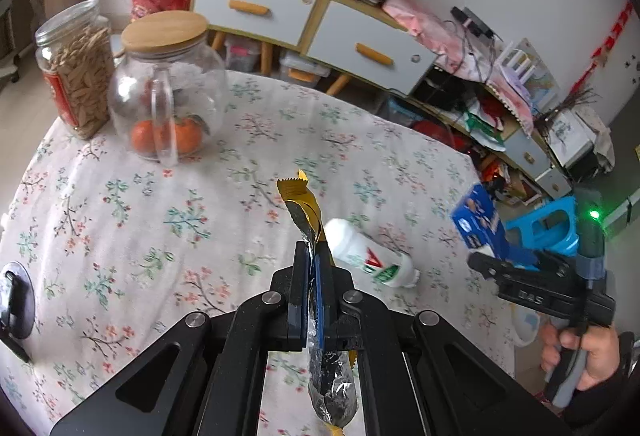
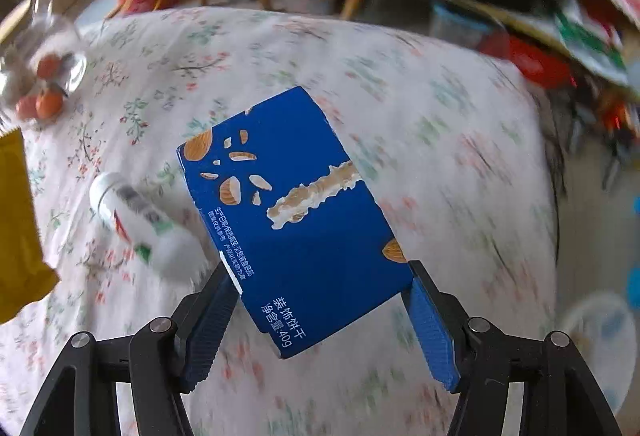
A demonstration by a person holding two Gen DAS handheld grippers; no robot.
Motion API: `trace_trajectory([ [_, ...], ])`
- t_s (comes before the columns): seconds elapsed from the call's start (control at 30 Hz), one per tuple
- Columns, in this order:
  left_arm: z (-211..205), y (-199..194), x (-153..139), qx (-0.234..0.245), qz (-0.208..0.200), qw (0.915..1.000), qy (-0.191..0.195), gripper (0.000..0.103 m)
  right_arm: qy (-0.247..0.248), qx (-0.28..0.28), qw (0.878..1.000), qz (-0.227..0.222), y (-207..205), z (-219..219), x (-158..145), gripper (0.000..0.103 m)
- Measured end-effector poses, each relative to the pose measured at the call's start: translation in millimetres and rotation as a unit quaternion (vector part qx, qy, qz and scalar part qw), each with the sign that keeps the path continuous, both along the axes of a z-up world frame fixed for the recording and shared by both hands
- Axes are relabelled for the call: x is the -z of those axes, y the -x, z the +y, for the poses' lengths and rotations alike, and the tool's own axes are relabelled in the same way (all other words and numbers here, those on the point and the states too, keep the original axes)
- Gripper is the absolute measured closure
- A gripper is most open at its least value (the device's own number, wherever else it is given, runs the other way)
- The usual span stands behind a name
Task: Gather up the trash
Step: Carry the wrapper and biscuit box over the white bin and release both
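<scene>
Left tool (image 1: 314,256) is clamped on the gold wrapper (image 1: 304,203), lifted over the worktop (image 1: 120,203); the thin foil could slide free. Right tool (image 2: 320,288) pinches the blue biscuit box (image 2: 292,220) only at its near edges, so it could twist out, while the white bottle (image 1: 370,256) lies uncollected between them.

both wrist views look down close over the floral tablecloth (image 1: 120,203), sharing the white bottle (image 2: 136,224)

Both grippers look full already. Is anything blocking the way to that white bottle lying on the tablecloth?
Nothing visible stands in the way. The white bottle lies alone on the tablecloth. But the left hand-held gripper is shut on a gold wrapper, and the right hand-held gripper grips a blue box, so neither is free.
</scene>
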State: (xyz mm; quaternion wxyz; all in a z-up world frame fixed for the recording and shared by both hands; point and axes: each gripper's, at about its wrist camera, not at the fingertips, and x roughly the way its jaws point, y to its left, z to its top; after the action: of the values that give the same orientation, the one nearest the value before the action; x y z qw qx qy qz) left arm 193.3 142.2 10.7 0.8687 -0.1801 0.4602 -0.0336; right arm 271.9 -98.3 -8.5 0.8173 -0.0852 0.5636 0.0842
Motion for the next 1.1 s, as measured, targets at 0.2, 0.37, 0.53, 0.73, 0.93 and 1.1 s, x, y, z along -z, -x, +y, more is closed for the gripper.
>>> trace_trajectory([
  [0.2, -32.2, 14.1, -9.2, 0.028, -0.013, 0.9995, 0.000, 0.101, -0.013, 0.060, 0.998, -0.018, 45.4, -56.4, -17.7, 0.031],
  [0.37, -60.3, 23.7, -13.4, 0.051, -0.021, 0.9985, -0.004, 0.101, -0.055, 0.144, 0.988, -0.021, 77.5, -123.5, -20.1, 0.031],
  [0.53, -83.8, 30.1, -15.4, 0.073, -0.023, 0.9970, 0.009, 0.101, -0.083, 0.225, 0.970, -0.025, 102.2, -191.5, -21.1, 0.031],
  [0.73, -122.6, 35.9, -15.4, 0.100, -0.029, 0.9946, 0.003, 0.101, -0.101, 0.289, 0.951, -0.031, 125.7, -257.3, -20.6, 0.031],
  [0.93, -184.8, 38.7, -17.2, 0.148, -0.036, 0.9884, 0.002, 0.101, -0.108, 0.307, 0.945, -0.042, 135.5, -292.4, -19.8, 0.030],
  [1.1, -240.5, 34.7, -13.8, 0.185, -0.041, 0.9819, 0.002, 0.101, -0.105, 0.305, 0.945, -0.048, 136.7, -310.2, -15.5, 0.030],
])
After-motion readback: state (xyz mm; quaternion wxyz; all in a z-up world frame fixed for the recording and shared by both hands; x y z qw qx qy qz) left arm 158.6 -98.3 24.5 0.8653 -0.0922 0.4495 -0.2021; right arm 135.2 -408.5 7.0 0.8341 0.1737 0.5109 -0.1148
